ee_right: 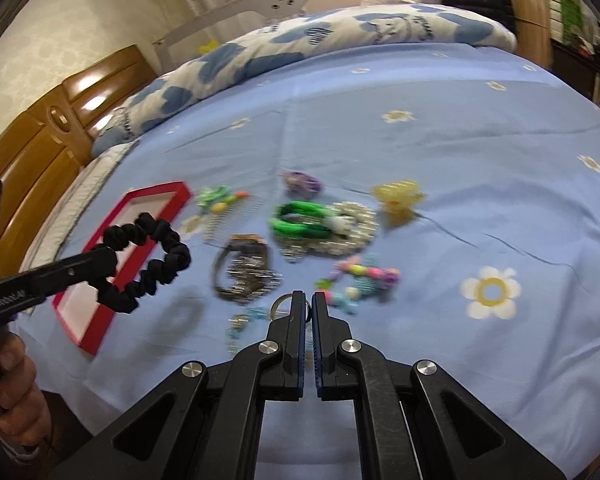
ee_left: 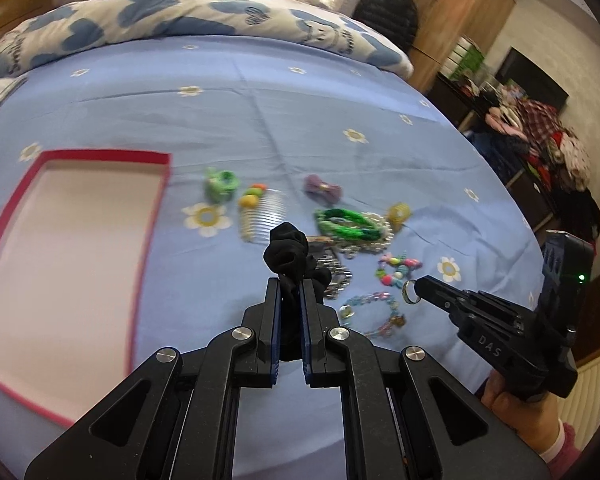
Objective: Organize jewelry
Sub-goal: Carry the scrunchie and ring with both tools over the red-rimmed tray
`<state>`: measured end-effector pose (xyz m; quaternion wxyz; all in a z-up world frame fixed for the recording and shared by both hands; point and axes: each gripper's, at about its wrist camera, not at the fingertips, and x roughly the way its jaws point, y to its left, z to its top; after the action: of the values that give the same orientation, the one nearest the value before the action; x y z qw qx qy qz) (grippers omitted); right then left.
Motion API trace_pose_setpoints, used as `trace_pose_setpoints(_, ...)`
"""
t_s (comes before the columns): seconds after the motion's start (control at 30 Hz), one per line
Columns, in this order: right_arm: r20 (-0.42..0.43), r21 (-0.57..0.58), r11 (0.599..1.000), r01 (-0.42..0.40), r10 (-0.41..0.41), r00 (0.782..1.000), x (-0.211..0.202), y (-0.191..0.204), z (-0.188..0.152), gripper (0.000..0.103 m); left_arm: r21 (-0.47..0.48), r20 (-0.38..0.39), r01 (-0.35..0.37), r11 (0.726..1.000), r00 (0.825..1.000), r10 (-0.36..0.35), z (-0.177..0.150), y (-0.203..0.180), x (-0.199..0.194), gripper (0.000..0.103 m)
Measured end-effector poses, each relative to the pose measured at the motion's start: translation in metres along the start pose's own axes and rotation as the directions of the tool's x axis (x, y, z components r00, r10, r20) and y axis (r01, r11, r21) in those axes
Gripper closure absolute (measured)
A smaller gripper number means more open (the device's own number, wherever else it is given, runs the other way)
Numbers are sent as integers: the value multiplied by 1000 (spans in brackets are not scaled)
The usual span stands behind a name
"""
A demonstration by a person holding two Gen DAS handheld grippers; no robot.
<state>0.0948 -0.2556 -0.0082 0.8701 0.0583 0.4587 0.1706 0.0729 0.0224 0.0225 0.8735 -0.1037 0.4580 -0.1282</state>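
Observation:
My left gripper [ee_left: 290, 282] is shut on a black scrunchie [ee_left: 288, 250] and holds it above the bed; the scrunchie also shows in the right wrist view [ee_right: 148, 256], next to the red-rimmed box [ee_right: 96, 322]. My right gripper [ee_right: 308, 296] is shut on a silver ring [ee_right: 280, 305], which also shows in the left wrist view [ee_left: 410, 291]. The red-rimmed box [ee_left: 148, 200] lies open at the left. Several pieces lie on the blue sheet: a green bracelet [ee_right: 300, 220], a watch [ee_right: 244, 268], a beaded bracelet [ee_right: 364, 274], a comb [ee_left: 260, 216].
A purple bow [ee_left: 324, 189], a green clip [ee_left: 219, 182] and a yellow clip [ee_right: 398, 196] lie further back. A heart-print duvet [ee_left: 180, 20] is bunched at the head of the bed. A wooden bedside cabinet [ee_right: 40, 136] stands left; clothes are piled right [ee_left: 548, 144].

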Motion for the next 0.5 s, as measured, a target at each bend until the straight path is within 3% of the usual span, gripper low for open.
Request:
trace_pose_setpoints(0.3,-42,-110,986,-123,119,992,26,77,12,101,-127,45,-84,988,995,90,-11,66,-35,96)
trace_pose_setpoints(0.5,-82,-179,957,-229,217,973,44,136,15,101,-214,66,-135,967,986,153,-20,111,-57,96)
